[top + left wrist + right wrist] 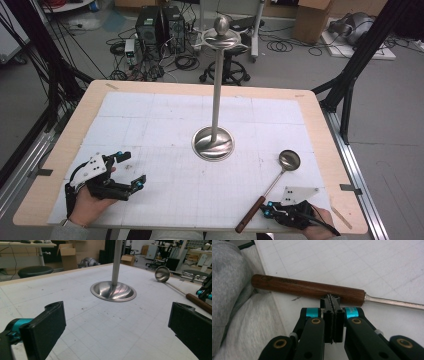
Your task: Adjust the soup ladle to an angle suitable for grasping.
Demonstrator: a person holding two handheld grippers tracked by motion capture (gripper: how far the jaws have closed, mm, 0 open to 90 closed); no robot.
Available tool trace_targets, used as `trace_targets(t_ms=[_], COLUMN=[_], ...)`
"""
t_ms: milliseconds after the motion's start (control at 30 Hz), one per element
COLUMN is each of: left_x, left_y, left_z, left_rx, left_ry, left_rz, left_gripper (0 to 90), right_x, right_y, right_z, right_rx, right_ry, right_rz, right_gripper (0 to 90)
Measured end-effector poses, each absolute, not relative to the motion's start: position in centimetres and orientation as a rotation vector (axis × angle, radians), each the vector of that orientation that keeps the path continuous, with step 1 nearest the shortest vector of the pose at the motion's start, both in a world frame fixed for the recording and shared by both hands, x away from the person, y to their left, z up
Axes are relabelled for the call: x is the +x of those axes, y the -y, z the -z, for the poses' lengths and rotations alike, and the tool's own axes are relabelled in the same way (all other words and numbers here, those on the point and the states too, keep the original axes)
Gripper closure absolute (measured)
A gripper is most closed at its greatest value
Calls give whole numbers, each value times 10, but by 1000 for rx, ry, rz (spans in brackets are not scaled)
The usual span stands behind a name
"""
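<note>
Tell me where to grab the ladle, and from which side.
Take the ladle by its brown wooden handle, probably from above with the jaws across it. It lies flat on the mat, and the handle is thick and straight, while the metal shaft is thin and the bowl rounded. The right tongs are shut beside the handle, so open them first.

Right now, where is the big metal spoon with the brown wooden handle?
In the high view, the metal ladle with the brown wooden handle lies on the table's right side, its handle end beside the right tool, right of the tall steel stand.
</note>
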State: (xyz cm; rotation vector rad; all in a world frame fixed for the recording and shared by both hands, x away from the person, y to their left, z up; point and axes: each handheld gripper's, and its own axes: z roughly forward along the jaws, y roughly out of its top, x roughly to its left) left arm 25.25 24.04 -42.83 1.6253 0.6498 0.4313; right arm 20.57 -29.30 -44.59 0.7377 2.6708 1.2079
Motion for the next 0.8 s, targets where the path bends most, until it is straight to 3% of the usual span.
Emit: trace_targets(t_ms=[800], left_x=[249], left_y=[-242], left_z=[428], left_rx=[1637], left_ry=[-651], left_rz=[-438], left_gripper=[17], right_x=[229], right_y=[250], right_z=[445], right_rx=[731], right_ry=[-2619], right_rz=[-1149], right_gripper=[900])
